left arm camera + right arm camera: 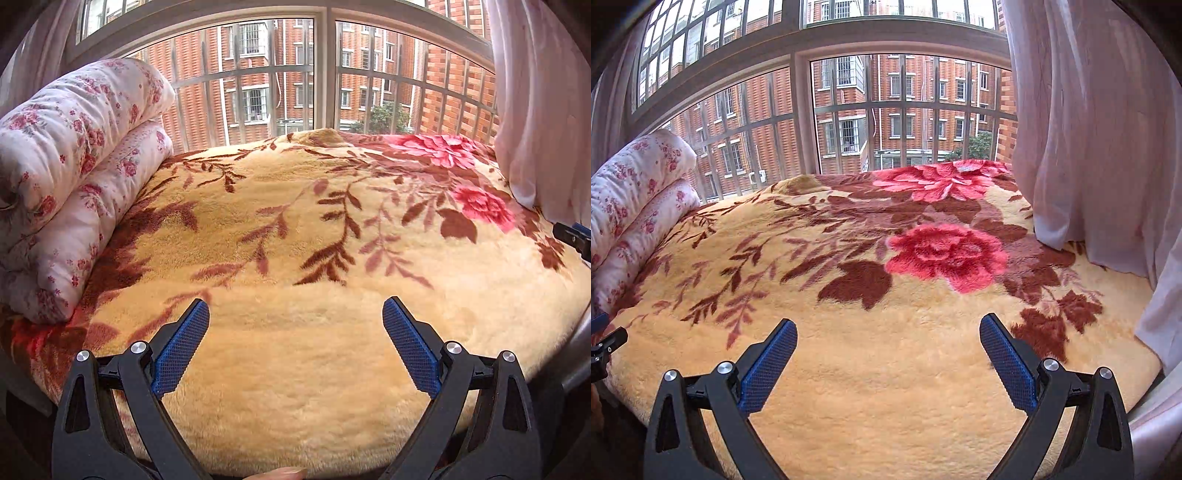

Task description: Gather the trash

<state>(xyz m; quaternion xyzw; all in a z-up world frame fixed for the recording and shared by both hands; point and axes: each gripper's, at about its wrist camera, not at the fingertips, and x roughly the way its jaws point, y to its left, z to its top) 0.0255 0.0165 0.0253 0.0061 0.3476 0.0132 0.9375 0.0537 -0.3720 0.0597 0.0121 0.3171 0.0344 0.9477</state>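
Observation:
No trash shows in either view. My left gripper (295, 314) is open and empty, its blue pads wide apart above the near part of a bed covered by a yellow plush blanket (295, 369) with brown leaves and red flowers. My right gripper (888, 332) is also open and empty over the same blanket (886, 387), further right. The right gripper's edge shows at the right of the left wrist view (576, 240). The left gripper's edge shows at the left of the right wrist view (605, 347).
A folded white quilt with pink flowers (74, 166) lies along the bed's left side (635, 206). A white sheer curtain (1089, 129) hangs at the right and rests on the blanket (539, 110). A barred window (325, 74) stands behind the bed.

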